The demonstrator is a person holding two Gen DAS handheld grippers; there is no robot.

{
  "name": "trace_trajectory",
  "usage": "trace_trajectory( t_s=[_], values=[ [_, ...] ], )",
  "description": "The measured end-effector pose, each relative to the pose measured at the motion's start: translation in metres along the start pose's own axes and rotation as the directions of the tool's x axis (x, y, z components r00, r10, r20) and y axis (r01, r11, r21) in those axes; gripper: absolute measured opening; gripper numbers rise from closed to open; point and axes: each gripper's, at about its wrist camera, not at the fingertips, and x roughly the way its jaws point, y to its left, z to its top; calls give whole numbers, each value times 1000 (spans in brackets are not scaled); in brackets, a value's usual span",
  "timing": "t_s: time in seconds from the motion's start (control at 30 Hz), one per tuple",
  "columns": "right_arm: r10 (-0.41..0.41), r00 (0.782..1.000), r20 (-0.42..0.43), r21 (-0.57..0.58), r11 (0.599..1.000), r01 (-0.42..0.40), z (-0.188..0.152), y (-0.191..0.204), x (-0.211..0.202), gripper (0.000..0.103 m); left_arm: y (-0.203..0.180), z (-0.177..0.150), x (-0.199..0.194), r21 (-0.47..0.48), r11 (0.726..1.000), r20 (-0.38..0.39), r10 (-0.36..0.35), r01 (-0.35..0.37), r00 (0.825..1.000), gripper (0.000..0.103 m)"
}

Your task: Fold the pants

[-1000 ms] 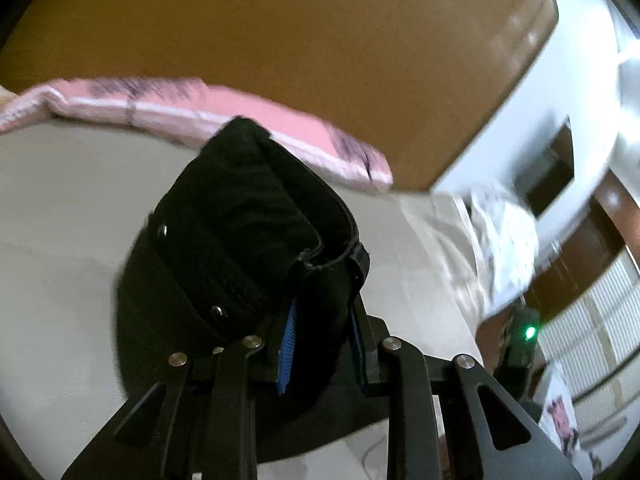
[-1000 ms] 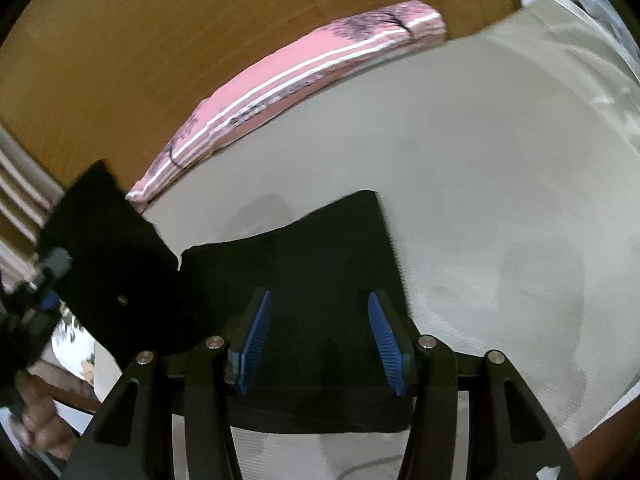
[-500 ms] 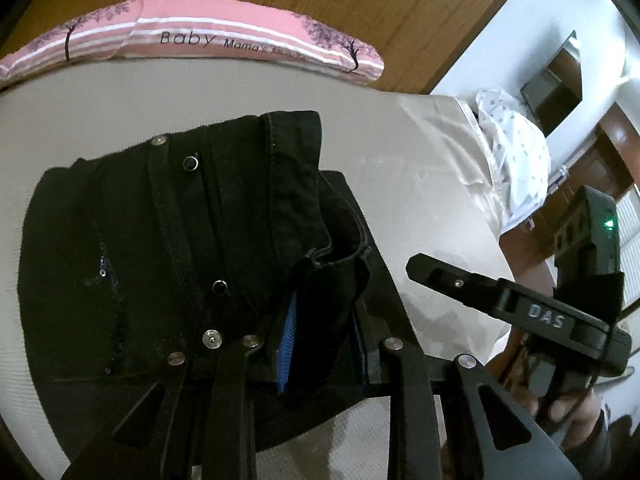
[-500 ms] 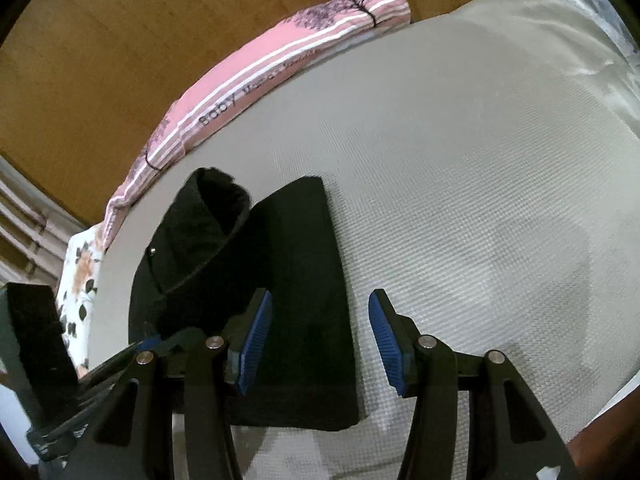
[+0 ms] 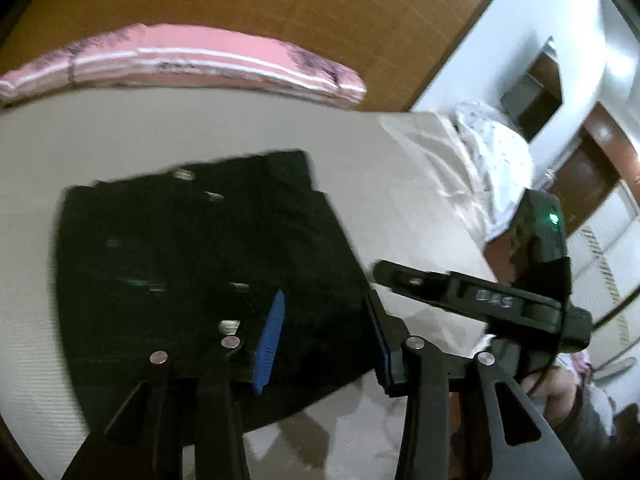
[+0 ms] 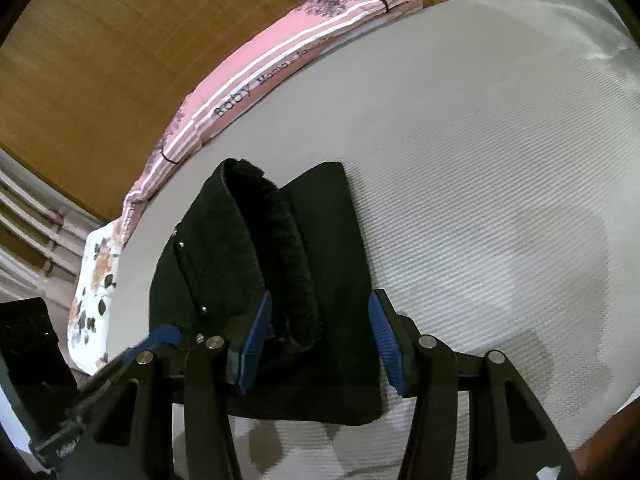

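Your left gripper (image 5: 324, 336) hangs over the near edge of the black pants (image 5: 192, 264), which lie folded on the bed (image 5: 200, 136); its jaws are opening, and the blue pads stand clear of the cloth with the fabric below the gap. This view is blurred, so fine detail of the waistband studs is hard to read. Your right gripper (image 6: 320, 344) holds its jaws apart and steady above the same pants (image 6: 332, 248), gripping nothing; a rolled waistband edge rises just beside its left pad. The pants sit on the near left part of the bed (image 6: 500, 168). A pink striped pillow (image 6: 280, 64) lies along the far edge, against the wooden headboard (image 6: 120, 40). A floral pillow (image 6: 96, 280) lies at the left.
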Motion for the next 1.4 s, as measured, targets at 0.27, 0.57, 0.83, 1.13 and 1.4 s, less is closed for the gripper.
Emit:
trace_trajectory(
  t_s=[0.27, 0.57, 0.83, 1.13, 1.4],
  values=[
    [61, 996, -67, -8, 998, -62, 0, 5, 15, 49, 88, -4, -32, -174, 960, -8, 222, -220, 975, 46],
    [69, 983, -168, -120, 989, -90, 24, 15, 53, 51, 146, -29, -43, -299, 889, -88, 335, -346, 938, 49],
    [119, 973, -197, -189, 969, -157, 40, 16, 75, 56, 166, -40, -42, -320, 865, -107, 373, -387, 922, 52],
    [222, 937, -270, -240, 927, -289, 34, 30, 88, 51, 175, -45, -32, -292, 847, -134, 424, -445, 896, 52],
    [147, 971, -186, -318, 926, -201, 40, 30, 68, 49, 169, -47, -26, -235, 857, -122, 441, -458, 889, 58]
  ],
)
